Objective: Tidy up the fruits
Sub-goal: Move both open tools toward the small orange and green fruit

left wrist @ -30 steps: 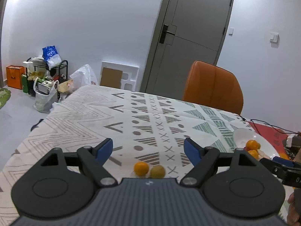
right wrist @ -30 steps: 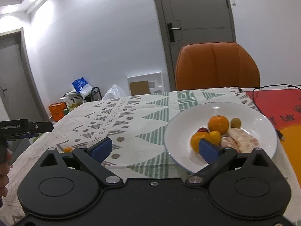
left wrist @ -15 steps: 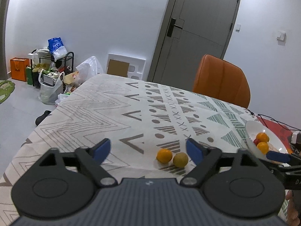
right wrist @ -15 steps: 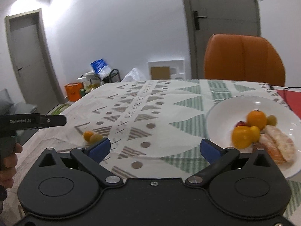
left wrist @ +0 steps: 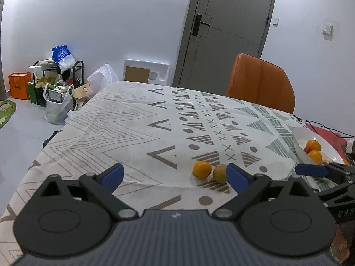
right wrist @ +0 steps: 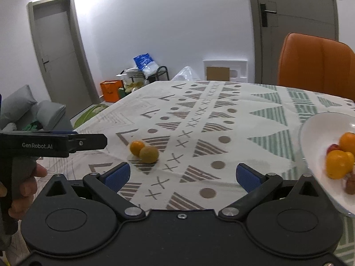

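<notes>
An orange fruit [left wrist: 202,169] and a yellow-green fruit [left wrist: 219,173] lie side by side, touching, on the patterned tablecloth; both show in the right wrist view too, the orange fruit [right wrist: 137,147] and the yellow-green fruit [right wrist: 149,154]. My left gripper [left wrist: 175,175] is open and empty, its right finger just beside the yellow-green fruit. My right gripper [right wrist: 182,176] is open and empty, the two fruits ahead to its left. A white plate [right wrist: 315,133] with several fruits sits at the right; it also shows in the left wrist view [left wrist: 298,135].
An orange chair [left wrist: 260,86] stands at the table's far side. A red mat [left wrist: 326,133] and black cables lie beyond the plate. The left gripper's body [right wrist: 51,144] shows at the left of the right wrist view. Bags and a rack [left wrist: 57,88] stand on the floor.
Both grippers have pulled back and turned left. The two loose fruits now sit further ahead of the left gripper, toward its right finger. The plate has slid to the right edge of the right view.
</notes>
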